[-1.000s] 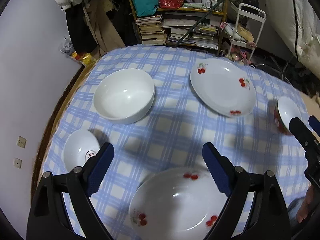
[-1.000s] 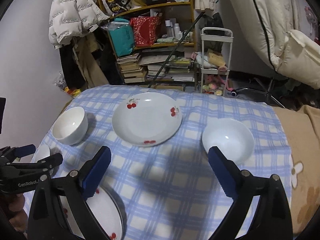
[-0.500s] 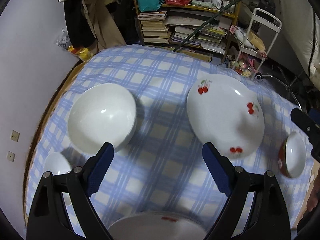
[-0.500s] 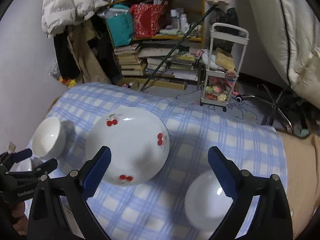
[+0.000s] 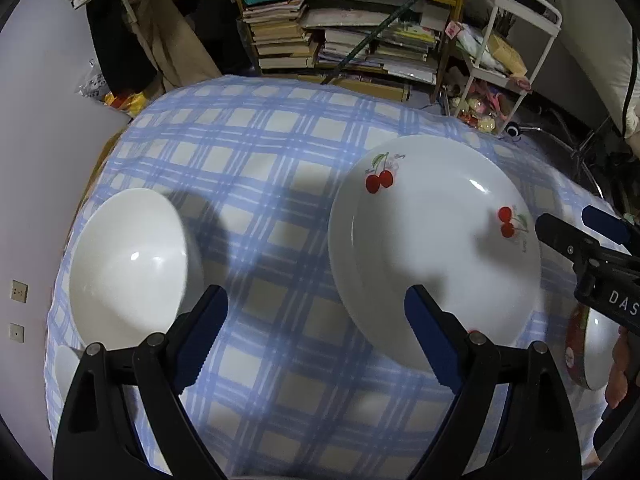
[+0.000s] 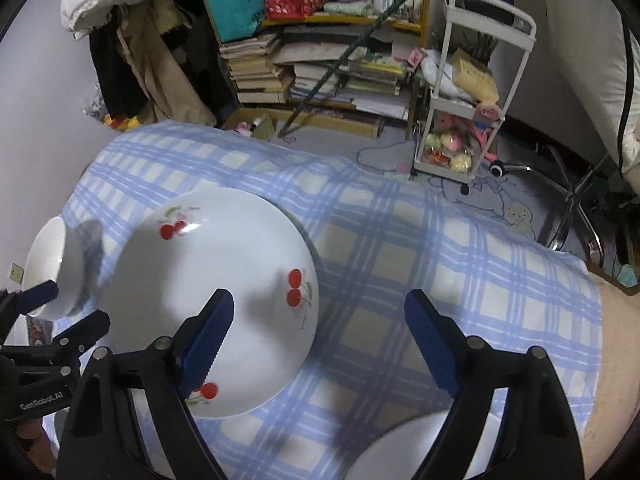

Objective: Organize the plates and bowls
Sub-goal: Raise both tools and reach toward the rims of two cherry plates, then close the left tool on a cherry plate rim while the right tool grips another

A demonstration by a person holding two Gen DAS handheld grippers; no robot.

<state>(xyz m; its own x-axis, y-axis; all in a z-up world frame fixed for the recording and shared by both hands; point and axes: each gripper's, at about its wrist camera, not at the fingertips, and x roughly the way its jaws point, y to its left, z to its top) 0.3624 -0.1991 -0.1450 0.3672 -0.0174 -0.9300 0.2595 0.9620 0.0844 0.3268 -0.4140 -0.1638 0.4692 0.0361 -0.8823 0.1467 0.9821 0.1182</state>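
Observation:
A cherry-patterned plate [image 5: 432, 248] lies on the blue checked tablecloth [image 5: 280, 184], and it also fills the left half of the right wrist view [image 6: 224, 300]. My left gripper [image 5: 314, 320] hovers open between this plate and a large white bowl [image 5: 128, 260]. A small white bowl [image 5: 66, 364] peeks out at lower left. My right gripper [image 6: 318, 320] hangs over the plate's right rim; its jaws are closing with nothing pressed between them. A red-sided bowl [image 5: 592, 356] sits under the right gripper [image 5: 580, 226]. The left gripper [image 6: 64, 312] is beside the white bowl [image 6: 52, 264].
Beyond the table's far edge stand a bookshelf [image 5: 352, 32] stacked with books and a white cart [image 6: 472, 92]. Clothes [image 6: 132, 40] hang at the back left by the wall. The white bowl [image 6: 420, 448] lies at the bottom edge, and a beige cover [image 6: 616, 352] at the right.
Both grippers moved forward and lower over the table, so the cherry plate looms larger. The nearer cherry plate dropped out of the left view. The right jaws narrowed a little.

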